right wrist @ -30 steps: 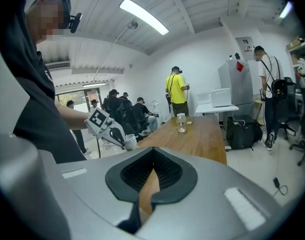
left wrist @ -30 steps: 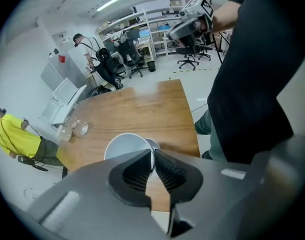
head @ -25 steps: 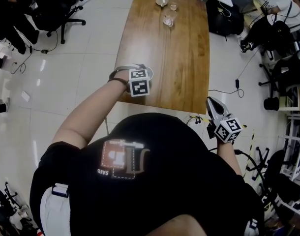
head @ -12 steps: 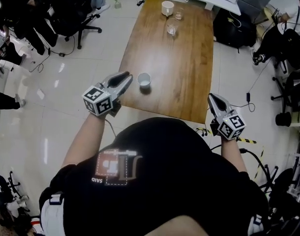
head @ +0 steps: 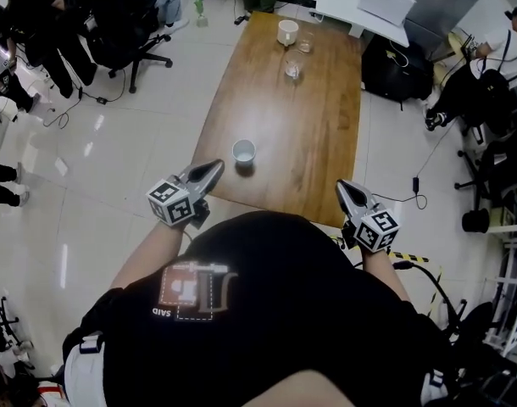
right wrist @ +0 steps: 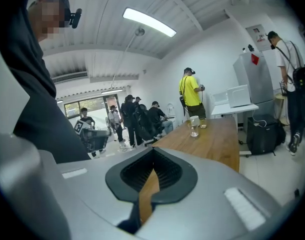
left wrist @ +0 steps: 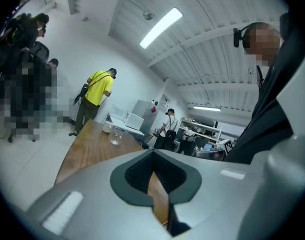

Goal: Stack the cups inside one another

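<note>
The left hand-held gripper (head: 214, 169) is hovering at the near left corner of the bench (head: 318, 142), its jaws having just been closing and now pressing together on nothing. The right hand-held gripper (head: 343, 186) is hanging by the near edge, also pressed together and empty. The white cup (head: 243, 151) is standing upright just ahead of the left one, close to that edge. The mug (head: 287, 31), far glass (head: 305, 43) and near glass (head: 291, 69) are sitting well apart from it at the far end, none nested. Reaching in with jaws together is risking a nudge that sends the white cup over the edge. The far glass and near glass are looking slick, so a rim pinch may be slipping, and the mug's handle may be blocking a nest
</note>
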`<action>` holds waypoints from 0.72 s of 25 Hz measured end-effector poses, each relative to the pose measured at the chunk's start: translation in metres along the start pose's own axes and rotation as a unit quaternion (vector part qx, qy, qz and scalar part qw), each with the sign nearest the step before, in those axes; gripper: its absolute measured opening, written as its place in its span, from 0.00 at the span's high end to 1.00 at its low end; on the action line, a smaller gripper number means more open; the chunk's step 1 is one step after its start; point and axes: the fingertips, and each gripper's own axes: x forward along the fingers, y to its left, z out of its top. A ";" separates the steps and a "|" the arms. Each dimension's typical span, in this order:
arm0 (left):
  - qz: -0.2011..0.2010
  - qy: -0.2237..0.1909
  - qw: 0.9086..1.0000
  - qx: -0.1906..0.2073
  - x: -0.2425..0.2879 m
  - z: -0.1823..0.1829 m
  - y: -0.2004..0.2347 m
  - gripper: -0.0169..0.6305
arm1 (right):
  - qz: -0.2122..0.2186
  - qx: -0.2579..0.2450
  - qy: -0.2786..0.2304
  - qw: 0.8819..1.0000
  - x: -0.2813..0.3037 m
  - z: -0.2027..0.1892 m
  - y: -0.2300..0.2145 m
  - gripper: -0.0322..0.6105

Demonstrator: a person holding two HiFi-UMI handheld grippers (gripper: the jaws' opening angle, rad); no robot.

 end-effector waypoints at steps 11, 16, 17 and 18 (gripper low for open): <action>-0.022 0.003 1.000 0.021 0.007 0.016 0.001 0.97 | -0.037 0.018 -0.013 0.999 -0.006 0.011 -0.014 0.93; -0.025 0.005 0.999 0.023 0.009 0.020 0.000 0.97 | -0.038 0.015 -0.008 0.999 -0.009 0.010 -0.013 0.93; -0.025 0.006 0.999 0.023 0.009 0.019 0.000 0.97 | -0.037 0.014 -0.006 0.999 -0.009 0.010 -0.013 0.93; -0.025 0.008 0.999 0.024 0.010 0.019 0.000 0.97 | -0.036 0.013 -0.005 0.999 -0.009 0.010 -0.013 0.93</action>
